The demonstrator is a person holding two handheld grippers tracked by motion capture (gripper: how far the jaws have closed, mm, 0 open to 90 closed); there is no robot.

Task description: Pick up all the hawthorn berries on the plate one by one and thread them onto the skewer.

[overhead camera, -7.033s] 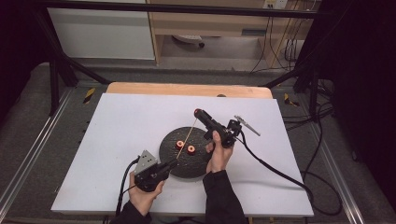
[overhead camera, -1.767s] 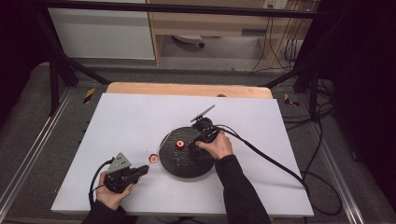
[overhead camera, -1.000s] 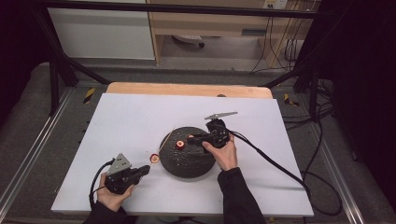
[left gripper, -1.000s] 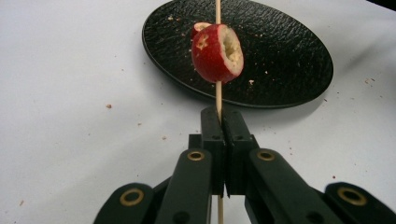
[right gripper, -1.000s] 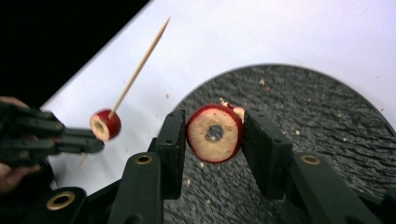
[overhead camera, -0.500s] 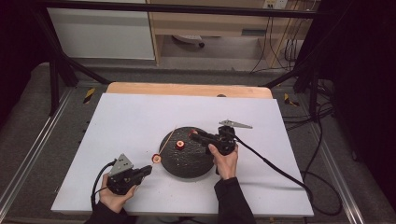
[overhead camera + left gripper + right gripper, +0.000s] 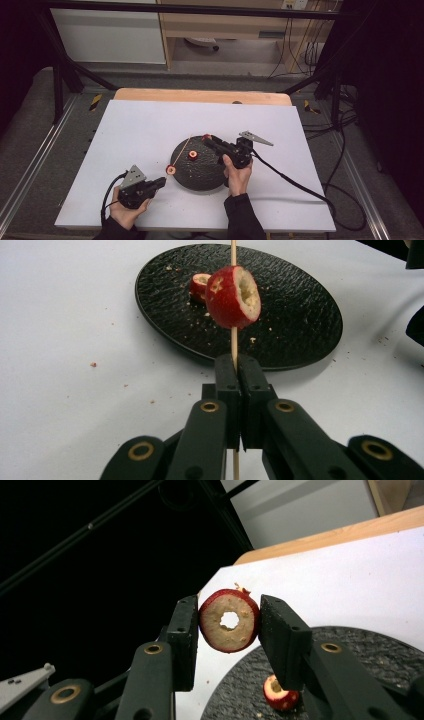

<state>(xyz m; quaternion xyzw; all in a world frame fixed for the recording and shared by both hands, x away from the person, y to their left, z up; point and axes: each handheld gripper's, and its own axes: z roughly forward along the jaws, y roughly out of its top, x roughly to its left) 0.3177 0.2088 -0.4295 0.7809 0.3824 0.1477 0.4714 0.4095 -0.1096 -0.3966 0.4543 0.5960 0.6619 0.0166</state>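
While the left gripper sits low at the near-left of the white table, its two black jaws are pressed together on a thin wooden skewer, and that stick runs straight up out of the clamp and through a red fruit piece with a pale, crumbly cut face. From above, the same gripper lies in the person's left hand, pointing toward the black plate, with the skewered piece hanging just off the plate's left rim and the skewer slanting up and across the plate's edge. Over on the other side, the right gripper has its jaws closed on a second fruit ring, red skin round the outside, pale flesh, a clean hole bored through the middle, one jaw on each side of it. In the high view that gripper is held in the right hand above the far part of the plate, the red ring at its tip near the skewer's upper end; whether they touch, I can't tell. Down on the dark textured plate one more red piece lies near the centre, with crumbs scattered about it.
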